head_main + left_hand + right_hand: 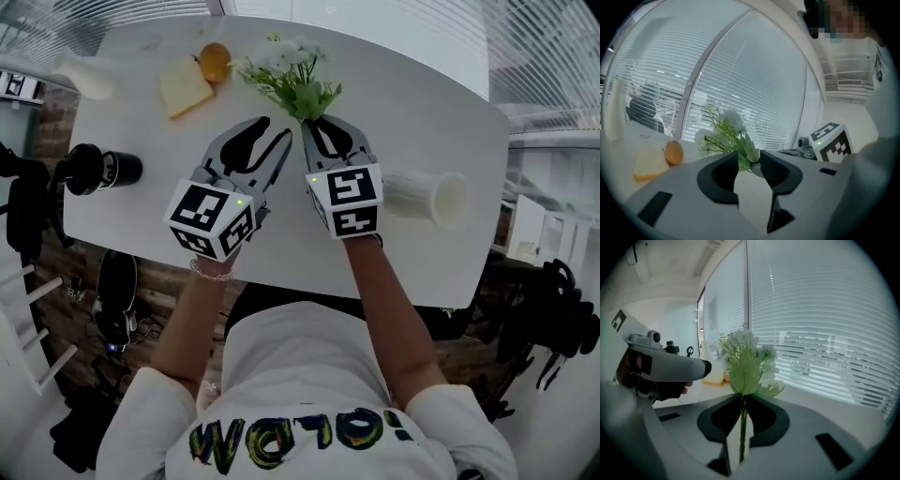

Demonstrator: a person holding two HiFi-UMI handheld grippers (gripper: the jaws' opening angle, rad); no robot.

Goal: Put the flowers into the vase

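Cool, even daylight came through the slatted blinds (825, 333) ahead of the right gripper (742, 401), leaving the white table (412, 112) bright with only faint shadows. Both gripper views bowed strongly and fell to black at the corners. The flowers (747, 359) in its jaws looked soft and pale.

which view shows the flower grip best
Right gripper view: the flowers face the camera, stem clamped between the right gripper's jaws. Head view shows only blooms from above; left gripper view shows them beyond the open left gripper.
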